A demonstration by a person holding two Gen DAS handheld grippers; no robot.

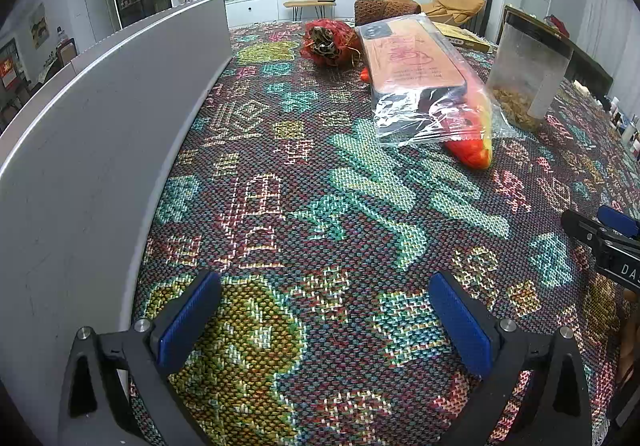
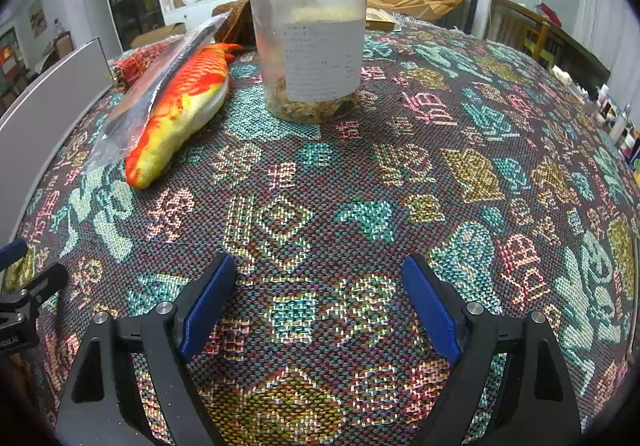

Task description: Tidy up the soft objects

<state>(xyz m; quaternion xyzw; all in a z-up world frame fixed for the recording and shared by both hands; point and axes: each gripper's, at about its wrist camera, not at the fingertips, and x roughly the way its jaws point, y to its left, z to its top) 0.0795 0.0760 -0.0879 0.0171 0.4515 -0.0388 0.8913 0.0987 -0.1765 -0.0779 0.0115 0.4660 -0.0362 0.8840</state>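
Both grippers hang over the woven tablecloth [image 2: 320, 206] with nothing between their blue pads: the left gripper [image 1: 324, 318] stands with its jaws spread wide, and the right gripper [image 2: 320, 302] is parted just as wide. Patterned cloth in teal, red and yellow covers the whole table. Along the left edge runs a tall grey panel [image 1: 92, 118], standing upright on the cloth. Next in size is the clear plastic jar [image 2: 308, 46] with a black lid and a white label, upright near the far middle of the table, with some dried brownish stuff at its bottom. Just left of it lies the plush fish [image 2: 180, 106], orange-red above and yellow below, its head toward the grippers. A clear plastic bag holding a flat orange printed pack [image 1: 412, 58] lies on top of the fish, covering most of it in the left wrist view. Behind the bag sits a small red mesh bundle [image 1: 328, 42], apart from the jar.
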